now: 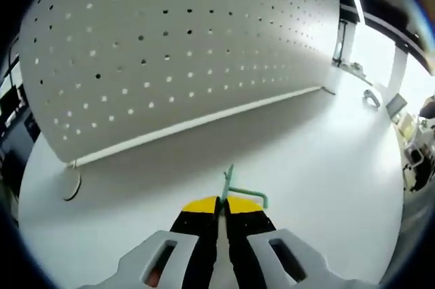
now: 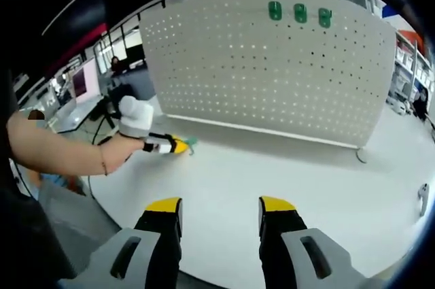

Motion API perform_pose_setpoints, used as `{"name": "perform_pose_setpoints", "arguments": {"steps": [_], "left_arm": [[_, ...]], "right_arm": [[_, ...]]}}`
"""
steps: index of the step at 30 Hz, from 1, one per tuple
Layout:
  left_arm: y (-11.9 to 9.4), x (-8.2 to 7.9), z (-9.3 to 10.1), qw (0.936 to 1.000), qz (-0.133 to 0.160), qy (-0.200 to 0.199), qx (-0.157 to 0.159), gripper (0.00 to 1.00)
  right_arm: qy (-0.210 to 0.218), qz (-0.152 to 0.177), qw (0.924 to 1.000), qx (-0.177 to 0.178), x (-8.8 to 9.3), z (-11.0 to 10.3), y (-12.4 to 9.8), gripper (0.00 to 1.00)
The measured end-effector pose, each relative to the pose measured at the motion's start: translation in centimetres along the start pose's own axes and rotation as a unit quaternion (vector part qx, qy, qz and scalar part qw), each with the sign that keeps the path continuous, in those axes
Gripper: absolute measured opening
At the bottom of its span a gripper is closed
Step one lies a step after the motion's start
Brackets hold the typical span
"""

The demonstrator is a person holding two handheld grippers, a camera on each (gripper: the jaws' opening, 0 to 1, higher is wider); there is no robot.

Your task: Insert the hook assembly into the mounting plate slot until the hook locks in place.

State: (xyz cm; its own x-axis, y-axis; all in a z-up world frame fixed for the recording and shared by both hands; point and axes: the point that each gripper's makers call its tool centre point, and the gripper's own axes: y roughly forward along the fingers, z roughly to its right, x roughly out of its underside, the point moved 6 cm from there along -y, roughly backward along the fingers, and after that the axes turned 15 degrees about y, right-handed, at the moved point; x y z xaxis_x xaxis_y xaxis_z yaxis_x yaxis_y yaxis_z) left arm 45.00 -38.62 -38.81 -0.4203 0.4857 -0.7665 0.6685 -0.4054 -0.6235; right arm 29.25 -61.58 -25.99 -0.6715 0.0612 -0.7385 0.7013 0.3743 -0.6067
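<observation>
In the left gripper view my left gripper [image 1: 223,202] is shut on a green hook assembly [image 1: 238,189], whose thin wire sticks up and bends right just above the white table. The white pegboard mounting plate [image 1: 183,44] stands upright beyond it, a short gap away. In the right gripper view my right gripper [image 2: 220,209] is open with nothing between its yellow-tipped fingers, held low over the table. The left gripper [image 2: 178,145] appears there at the left, held by a person's hand, with the hook [image 2: 190,142] at its tip. Three green hooks [image 2: 300,12] hang near the top of the pegboard [image 2: 272,71].
The white table [image 1: 326,166] runs on to the right of the board. The pegboard's round foot [image 1: 70,184] rests at its left end, another foot [image 2: 361,156] at its right end. A person's forearm [image 2: 61,149] reaches in from the left. Desks and monitors stand behind.
</observation>
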Motion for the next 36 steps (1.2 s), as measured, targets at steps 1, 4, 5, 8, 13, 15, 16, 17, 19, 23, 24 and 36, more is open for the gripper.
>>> {"name": "perform_pose_setpoints", "arguments": {"steps": [1,4,5,8,13,15,16,17,19,23,24,36], "left_arm": [[-0.1,0.0,0.0,1.0,-0.001,-0.005,0.002,0.04],[-0.4,0.0,0.1,1.0,0.0,0.002,-0.003,0.03],[-0.9,-0.3,0.0,0.9999,0.01,0.003,-0.001,0.03],[-1.1,-0.4,-0.1,0.9999,0.015,0.005,0.0,0.03],[-1.3,-0.3,0.0,0.9998,0.015,0.008,0.007,0.02],[-1.5,-0.5,0.0,0.9996,0.021,0.016,0.007,0.02],[-1.6,-0.5,0.0,0.9995,0.022,0.02,0.009,0.02],[-1.6,-0.5,0.0,0.9995,0.022,0.02,0.012,0.02],[-1.7,-0.7,-0.1,0.9995,0.026,0.015,0.014,0.02],[-2.6,-1.3,-0.1,0.9992,0.035,0.011,0.016,0.01],[-2.9,-1.4,-0.1,0.9991,0.037,0.011,0.017,0.01],[-7.1,-1.7,0.0,0.9982,0.053,0.019,0.022,0.01]], "right_arm": [[0.0,0.0,1.0,0.0,0.0,0.0,0.0,0.44],[-0.001,-0.003,1.0,0.001,0.1,0.2,0.1,0.44],[-0.002,-0.003,1.0,0.004,0.0,0.3,0.1,0.45],[-0.001,-0.003,1.0,0.001,-0.1,0.2,0.3,0.45],[-0.011,-0.007,0.9999,-0.005,0.0,-0.4,0.4,0.45],[-0.01,-0.008,0.9999,-0.006,0.1,-0.4,0.5,0.45],[-0.008,-0.009,0.9999,-0.006,0.2,-0.5,0.5,0.45],[-0.008,-0.01,0.9999,-0.007,0.2,-0.5,0.5,0.45],[-0.01,-0.01,0.9999,-0.008,0.3,-0.7,0.5,0.45],[-0.01,-0.009,0.9999,-0.009,0.3,-0.9,0.4,0.45],[-0.01,-0.009,0.9999,-0.009,0.3,-1.0,0.5,0.45],[-0.023,-0.005,0.9992,-0.032,0.3,-3.1,0.5,0.45]]}}
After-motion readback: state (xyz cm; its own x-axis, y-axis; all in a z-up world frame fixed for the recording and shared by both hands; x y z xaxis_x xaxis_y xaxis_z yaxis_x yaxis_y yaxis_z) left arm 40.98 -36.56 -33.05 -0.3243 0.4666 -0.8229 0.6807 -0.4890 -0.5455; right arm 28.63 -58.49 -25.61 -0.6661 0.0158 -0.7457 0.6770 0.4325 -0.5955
